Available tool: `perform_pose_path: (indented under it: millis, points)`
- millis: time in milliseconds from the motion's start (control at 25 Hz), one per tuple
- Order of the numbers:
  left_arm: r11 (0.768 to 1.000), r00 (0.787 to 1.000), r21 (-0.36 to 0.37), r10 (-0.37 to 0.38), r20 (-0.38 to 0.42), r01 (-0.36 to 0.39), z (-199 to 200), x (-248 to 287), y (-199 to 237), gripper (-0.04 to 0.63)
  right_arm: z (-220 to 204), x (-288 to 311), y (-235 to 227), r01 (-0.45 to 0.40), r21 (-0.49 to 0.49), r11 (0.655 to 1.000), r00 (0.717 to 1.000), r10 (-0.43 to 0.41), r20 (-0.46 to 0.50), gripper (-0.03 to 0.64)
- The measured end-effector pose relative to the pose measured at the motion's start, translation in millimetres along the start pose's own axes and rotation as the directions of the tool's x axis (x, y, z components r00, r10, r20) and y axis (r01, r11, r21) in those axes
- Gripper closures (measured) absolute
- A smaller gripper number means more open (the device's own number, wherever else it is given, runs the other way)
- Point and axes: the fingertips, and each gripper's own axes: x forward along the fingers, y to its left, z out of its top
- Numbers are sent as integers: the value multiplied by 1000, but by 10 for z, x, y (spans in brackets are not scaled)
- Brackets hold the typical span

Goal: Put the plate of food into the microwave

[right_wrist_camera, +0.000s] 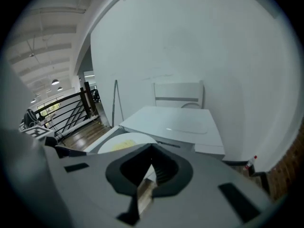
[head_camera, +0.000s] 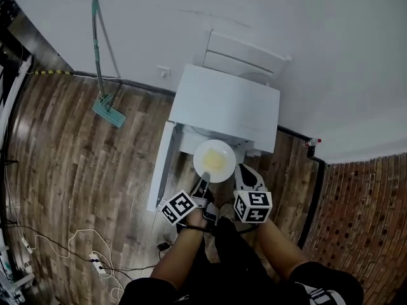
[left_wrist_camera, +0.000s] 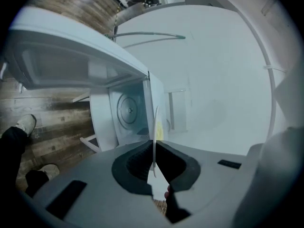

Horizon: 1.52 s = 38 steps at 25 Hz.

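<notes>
Head view: plate (head_camera: 215, 161) with yellow food at open microwave (head_camera: 229, 107) mouth, door (head_camera: 162, 167) swung left. Left gripper (head_camera: 202, 182) on near rim; right gripper (head_camera: 245, 170) beside plate's right edge.
Left gripper view: jaws clamped on plate rim, cavity ahead.
Right gripper view: jaws together, empty.

head view: steeply down, microwave (head_camera: 226, 107) at 12 o'clock | left gripper view: close, facing cavity | right gripper view: across its top | shared: microwave
</notes>
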Motion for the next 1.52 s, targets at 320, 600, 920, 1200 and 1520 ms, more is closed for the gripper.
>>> perform_pose_path:
  millis: [320, 600, 920, 1200, 1520]
  points:
    - [997, 995, -26, -68, 67, 70, -22, 633, 777, 583, -719, 640, -156, -87, -49, 995, 996, 88, 24, 604]
    - [992, 989, 55, -120, 88, 115, 361, 1300, 1258, 583, -1128, 1322, -369, -88, 26, 996, 981, 82, 173, 604]
    - [968, 975, 179, -195, 107, 174, 737, 1923, 1340, 583, -1201, 1991, -384, -89, 32, 996, 944, 74, 322, 604]
    - [980, 978, 66, -193, 82, 188, 869, 2140, 1372, 583, -1286, 1956, -429, -66, 32, 997, 921, 49, 386, 604]
    - [988, 995, 133, -90, 41, 84, 875, 2507, 1422, 569, -1453, 1865, -519, -60, 42, 997, 923, 40, 383, 604]
